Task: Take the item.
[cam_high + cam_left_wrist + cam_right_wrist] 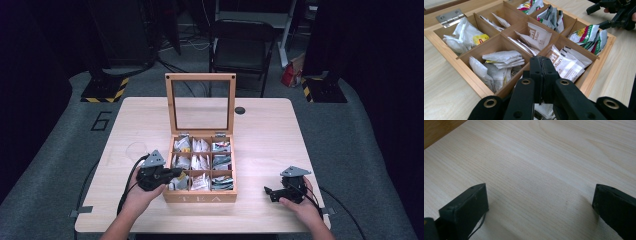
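A wooden tea box (200, 197) stands open mid-table, its glass lid (200, 76) upright at the back. Its compartments hold several tea packets (501, 58). My left gripper (176, 175) reaches over the box's near-left corner. In the left gripper view its jaws (542, 62) are pressed together above the divider between the near compartments. I see nothing between the tips, and a white packet (544, 110) lies below them. My right gripper (271, 194) rests on the table right of the box. It is open, with bare wood between its jaws (540, 202).
The light wooden table (265, 135) has free room on both sides of the box. A small dark disc (240, 110) lies near the far edge. A clear round object (136, 149) sits left of the box. A black folding chair (242, 47) stands behind the table.
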`<state>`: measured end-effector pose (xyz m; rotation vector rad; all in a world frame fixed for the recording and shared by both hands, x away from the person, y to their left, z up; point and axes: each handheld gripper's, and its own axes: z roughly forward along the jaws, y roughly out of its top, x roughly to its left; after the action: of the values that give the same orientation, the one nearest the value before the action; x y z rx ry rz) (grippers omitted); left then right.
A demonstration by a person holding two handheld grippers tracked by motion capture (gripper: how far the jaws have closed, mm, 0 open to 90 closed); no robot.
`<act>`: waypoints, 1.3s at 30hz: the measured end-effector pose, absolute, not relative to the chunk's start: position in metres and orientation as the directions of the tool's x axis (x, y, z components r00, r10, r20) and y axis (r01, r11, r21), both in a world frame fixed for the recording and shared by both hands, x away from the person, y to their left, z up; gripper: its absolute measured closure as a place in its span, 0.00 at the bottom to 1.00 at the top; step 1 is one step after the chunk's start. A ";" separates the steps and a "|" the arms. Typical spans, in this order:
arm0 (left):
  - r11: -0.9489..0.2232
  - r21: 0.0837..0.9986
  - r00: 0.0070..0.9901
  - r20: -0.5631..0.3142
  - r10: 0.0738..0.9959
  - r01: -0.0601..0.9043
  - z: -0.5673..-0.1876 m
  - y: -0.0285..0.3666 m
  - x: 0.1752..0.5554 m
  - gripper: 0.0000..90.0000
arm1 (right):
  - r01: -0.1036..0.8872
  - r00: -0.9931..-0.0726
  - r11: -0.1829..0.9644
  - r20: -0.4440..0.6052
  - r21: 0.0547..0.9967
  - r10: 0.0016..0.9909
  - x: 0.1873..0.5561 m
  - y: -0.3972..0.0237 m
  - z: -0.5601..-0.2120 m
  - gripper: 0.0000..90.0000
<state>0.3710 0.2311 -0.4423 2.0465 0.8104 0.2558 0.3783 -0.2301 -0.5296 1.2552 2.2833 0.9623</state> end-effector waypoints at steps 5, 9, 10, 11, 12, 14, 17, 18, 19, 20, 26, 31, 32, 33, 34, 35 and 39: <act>-0.396 0.800 0.761 -0.113 0.639 0.451 -0.446 0.229 0.372 0.98 | 0.595 -0.543 0.374 0.012 0.711 0.840 0.378 -0.230 -0.530 0.00; -0.396 0.796 0.760 -0.119 0.639 0.458 -0.447 0.228 0.372 0.97 | 0.594 -0.544 0.375 0.012 0.711 0.839 0.378 -0.230 -0.530 0.00; -0.397 0.795 0.761 -0.120 0.638 0.458 -0.448 0.228 0.372 0.98 | 0.594 -0.542 0.375 0.009 0.711 0.840 0.378 -0.230 -0.530 0.00; -0.400 0.794 0.763 -0.119 0.636 0.458 -0.448 0.228 0.373 0.98 | 0.595 -0.541 0.374 0.010 0.712 0.841 0.378 -0.230 -0.530 0.00; -0.399 0.793 0.762 -0.123 0.636 0.461 -0.448 0.228 0.373 0.98 | 0.595 -0.541 0.375 0.009 0.711 0.841 0.378 -0.230 -0.530 0.00; -0.400 0.794 0.762 -0.119 0.637 0.458 -0.448 0.227 0.373 0.99 | 0.595 -0.542 0.374 0.012 0.712 0.840 0.378 -0.230 -0.530 0.00; -0.395 0.800 0.761 -0.114 0.639 0.451 -0.446 0.227 0.372 1.00 | 0.595 -0.543 0.374 0.012 0.711 0.840 0.378 -0.230 -0.530 0.00; -0.394 0.801 0.762 -0.115 0.638 0.451 -0.444 0.227 0.372 1.00 | 0.595 -0.541 0.373 0.012 0.712 0.841 0.378 -0.230 -0.530 0.00; -0.392 0.801 0.761 -0.117 0.638 0.452 -0.442 0.228 0.371 1.00 | 0.595 -0.539 0.372 0.011 0.712 0.842 0.378 -0.230 -0.530 0.00; -0.391 0.804 0.760 -0.113 0.640 0.448 -0.440 0.228 0.371 1.00 | 0.594 -0.544 0.375 0.012 0.711 0.839 0.378 -0.230 -0.530 0.00; -0.391 0.813 0.763 -0.098 0.638 0.432 -0.429 0.230 0.370 1.00 | 0.595 -0.541 0.374 0.009 0.712 0.841 0.378 -0.230 -0.530 0.00; -0.389 0.823 0.766 -0.083 0.638 0.413 -0.417 0.232 0.369 1.00 | 0.595 -0.541 0.374 0.010 0.711 0.841 0.378 -0.230 -0.530 0.00; -0.389 0.826 0.768 -0.080 0.636 0.408 -0.415 0.232 0.368 1.00 | 0.595 -0.543 0.375 0.012 0.711 0.839 0.378 -0.230 -0.530 0.00; -0.392 0.828 0.771 -0.074 0.633 0.401 -0.413 0.233 0.368 1.00 | 0.596 -0.539 0.372 0.011 0.712 0.842 0.378 -0.230 -0.530 0.00; -0.392 0.831 0.771 -0.068 0.633 0.395 -0.410 0.232 0.367 1.00 | 0.595 -0.543 0.374 0.012 0.711 0.840 0.378 -0.230 -0.530 0.00; -0.387 0.833 0.771 -0.073 0.633 0.396 -0.409 0.232 0.366 1.00 | 0.595 -0.542 0.373 0.012 0.712 0.841 0.378 -0.230 -0.530 0.00; -0.402 0.836 0.783 -0.052 0.620 0.374 -0.401 0.231 0.362 1.00 | 0.595 -0.541 0.373 0.013 0.712 0.841 0.378 -0.230 -0.530 0.00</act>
<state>0.3617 0.2314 -0.4006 2.0373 0.7415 0.3321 0.3783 -0.2301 -0.5296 1.2546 2.2856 0.9651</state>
